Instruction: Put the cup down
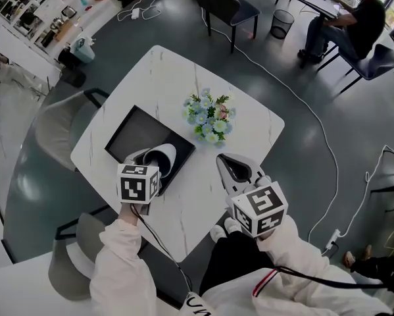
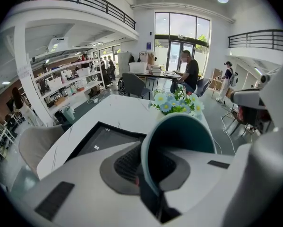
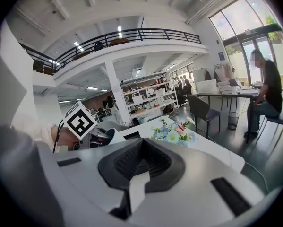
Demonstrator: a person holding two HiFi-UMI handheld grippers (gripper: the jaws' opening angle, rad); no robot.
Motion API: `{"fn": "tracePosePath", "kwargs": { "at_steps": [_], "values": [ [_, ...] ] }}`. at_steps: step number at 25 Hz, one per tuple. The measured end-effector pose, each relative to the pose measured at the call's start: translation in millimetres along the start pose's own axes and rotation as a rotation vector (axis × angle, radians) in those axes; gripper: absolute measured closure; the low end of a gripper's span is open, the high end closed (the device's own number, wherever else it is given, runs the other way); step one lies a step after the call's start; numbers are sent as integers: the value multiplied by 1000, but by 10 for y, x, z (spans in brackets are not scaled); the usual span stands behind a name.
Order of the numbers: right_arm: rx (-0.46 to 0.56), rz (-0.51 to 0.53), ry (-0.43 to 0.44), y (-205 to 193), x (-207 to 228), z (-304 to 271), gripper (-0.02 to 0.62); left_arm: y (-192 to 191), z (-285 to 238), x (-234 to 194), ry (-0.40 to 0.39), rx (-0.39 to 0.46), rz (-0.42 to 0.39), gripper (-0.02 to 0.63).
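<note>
A cup [image 1: 162,158], white outside and teal inside, lies tipped on its side in my left gripper [image 1: 152,162]. It is over the near right corner of a black tray [image 1: 134,133] on the white marble table [image 1: 177,78]. In the left gripper view the cup's [image 2: 179,141] wall is pinched between the jaws of that gripper [image 2: 148,176], its mouth facing forward. My right gripper [image 1: 231,166] hovers over the table to the right, shut with nothing in it. The right gripper view shows those jaws [image 3: 140,167] pressed together and the cup [image 3: 109,135] off to the left.
A bunch of blue and white flowers [image 1: 210,117] stands mid-table, beyond both grippers. Grey chairs [image 1: 55,133] sit at the table's left and near sides. A person [image 1: 354,25] sits at a desk at the far right, next to a bin [image 1: 282,23]. A white cable [image 1: 328,150] runs across the floor.
</note>
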State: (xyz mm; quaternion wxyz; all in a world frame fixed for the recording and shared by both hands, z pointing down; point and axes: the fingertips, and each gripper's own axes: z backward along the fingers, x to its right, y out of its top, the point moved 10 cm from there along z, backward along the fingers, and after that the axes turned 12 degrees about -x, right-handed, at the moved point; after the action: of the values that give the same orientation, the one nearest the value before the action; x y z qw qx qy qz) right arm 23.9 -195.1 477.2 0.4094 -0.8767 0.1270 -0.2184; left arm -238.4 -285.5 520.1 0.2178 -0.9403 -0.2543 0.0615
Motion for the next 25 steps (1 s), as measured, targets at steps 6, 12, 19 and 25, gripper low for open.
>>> {"fn": "tracePosePath", "kwargs": {
  "at_steps": [6,12,19,25],
  "values": [
    [-3,-16,-7,-56,26,-16,591,88,-203,-32,-20,-62,-41,568],
    [-26,-26,-8,-138,53,-51,591,163,-355,-59,-50,-106,-51,568],
    [-34,-39,-7,-186,48,-65,591,196,-504,-78,-69,-167,-73,568],
    [-46,-37,-10,-246,32,-83,591,212,-577,-71,-88,-199,-78,568]
  ]
}}
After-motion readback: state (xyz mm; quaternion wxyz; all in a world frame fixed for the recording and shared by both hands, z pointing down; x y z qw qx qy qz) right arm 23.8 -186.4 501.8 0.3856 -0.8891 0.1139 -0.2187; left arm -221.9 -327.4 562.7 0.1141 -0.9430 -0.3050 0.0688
